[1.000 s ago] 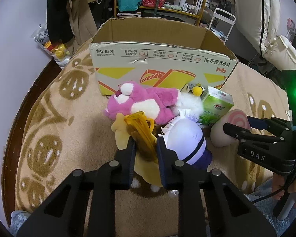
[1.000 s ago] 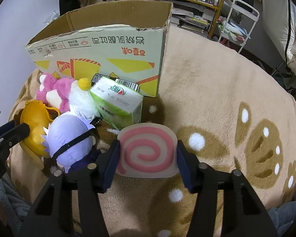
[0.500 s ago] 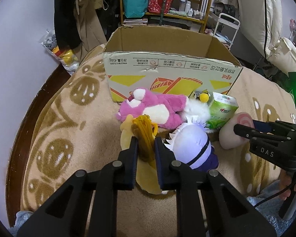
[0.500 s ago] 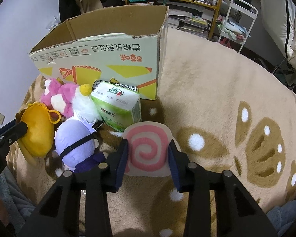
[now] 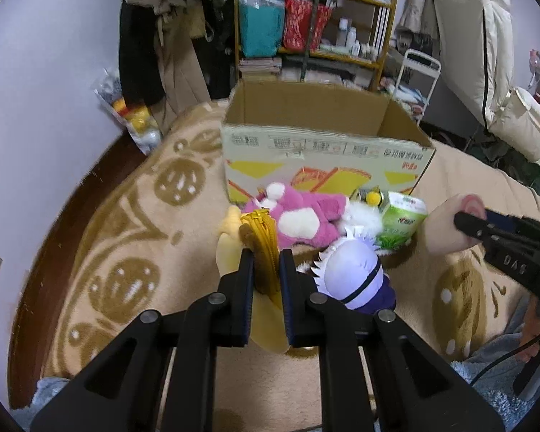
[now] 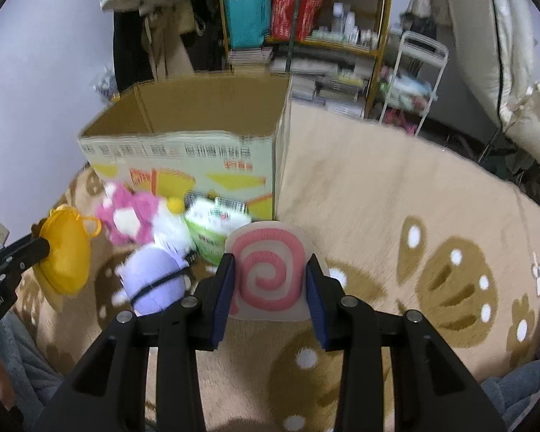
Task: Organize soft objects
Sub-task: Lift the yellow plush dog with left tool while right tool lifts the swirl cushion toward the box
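My left gripper [image 5: 266,259] is shut on a yellow plush toy [image 5: 262,237] and holds it above the rug; the toy also shows in the right wrist view [image 6: 66,252]. My right gripper [image 6: 270,277] is shut on a pink swirl roll cushion [image 6: 268,270], lifted off the rug; it also shows at the right of the left wrist view [image 5: 446,226]. A pink plush [image 5: 302,219], a purple round plush [image 5: 352,277], a white fluffy plush [image 5: 363,216] and a green tissue pack [image 5: 401,223] lie in front of an open cardboard box [image 5: 324,144].
The box [image 6: 183,151] stands on a beige rug with brown patterns [image 6: 414,198]. A shelf with bags and bottles [image 5: 306,28] and a white rack [image 5: 419,72] stand behind. A purple wall [image 5: 36,90] is at the left, a white mattress [image 5: 478,36] at the right.
Both grippers have risen and pulled back, lifting the yellow plush and the swirl cushion off the rug. The box now looks farther away.
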`<state>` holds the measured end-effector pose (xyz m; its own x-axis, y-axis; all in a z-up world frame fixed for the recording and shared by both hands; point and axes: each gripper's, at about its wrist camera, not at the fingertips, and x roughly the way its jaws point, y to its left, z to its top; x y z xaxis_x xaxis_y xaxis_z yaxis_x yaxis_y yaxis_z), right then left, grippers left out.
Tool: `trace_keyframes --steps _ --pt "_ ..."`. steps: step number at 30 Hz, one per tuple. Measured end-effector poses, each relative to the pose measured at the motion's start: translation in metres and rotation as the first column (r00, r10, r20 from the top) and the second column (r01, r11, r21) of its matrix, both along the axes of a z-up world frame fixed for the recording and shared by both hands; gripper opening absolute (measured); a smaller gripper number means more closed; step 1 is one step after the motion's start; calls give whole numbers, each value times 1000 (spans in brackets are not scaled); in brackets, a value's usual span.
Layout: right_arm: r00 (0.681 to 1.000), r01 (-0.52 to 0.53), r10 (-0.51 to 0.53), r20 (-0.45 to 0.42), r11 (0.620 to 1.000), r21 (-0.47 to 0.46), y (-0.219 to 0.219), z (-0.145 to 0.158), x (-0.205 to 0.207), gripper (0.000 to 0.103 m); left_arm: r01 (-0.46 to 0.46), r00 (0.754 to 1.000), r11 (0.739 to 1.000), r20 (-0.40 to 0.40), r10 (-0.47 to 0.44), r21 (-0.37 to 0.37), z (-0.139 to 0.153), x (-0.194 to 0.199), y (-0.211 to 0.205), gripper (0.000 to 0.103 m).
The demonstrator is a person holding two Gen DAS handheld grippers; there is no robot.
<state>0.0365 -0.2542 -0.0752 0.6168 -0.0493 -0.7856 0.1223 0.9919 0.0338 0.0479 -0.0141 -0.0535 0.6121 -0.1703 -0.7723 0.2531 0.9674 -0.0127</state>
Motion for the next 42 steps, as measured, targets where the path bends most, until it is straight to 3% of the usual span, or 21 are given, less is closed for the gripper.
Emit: trace_keyframes --steps 7,17,23,31,42 --pt "981 32 -21 192 998 -54 5 40 -21 40 -7 975 1000 222 6 3 37 -30 3 14" --pt "896 46 5 444 993 -105 26 100 -43 40 46 906 999 421 -39 -7 85 -55 -2 14" --pt "872 37 34 488 990 -136 37 122 -31 40 64 873 998 484 -59 7 108 -54 -5 14" --pt "843 53 30 537 989 -139 38 145 -4 40 80 873 996 486 -50 -40 141 -24 -5 14" --pt "811 67 -2 585 994 -89 22 155 34 40 98 839 994 542 -52 -56 171 29 -17 14"
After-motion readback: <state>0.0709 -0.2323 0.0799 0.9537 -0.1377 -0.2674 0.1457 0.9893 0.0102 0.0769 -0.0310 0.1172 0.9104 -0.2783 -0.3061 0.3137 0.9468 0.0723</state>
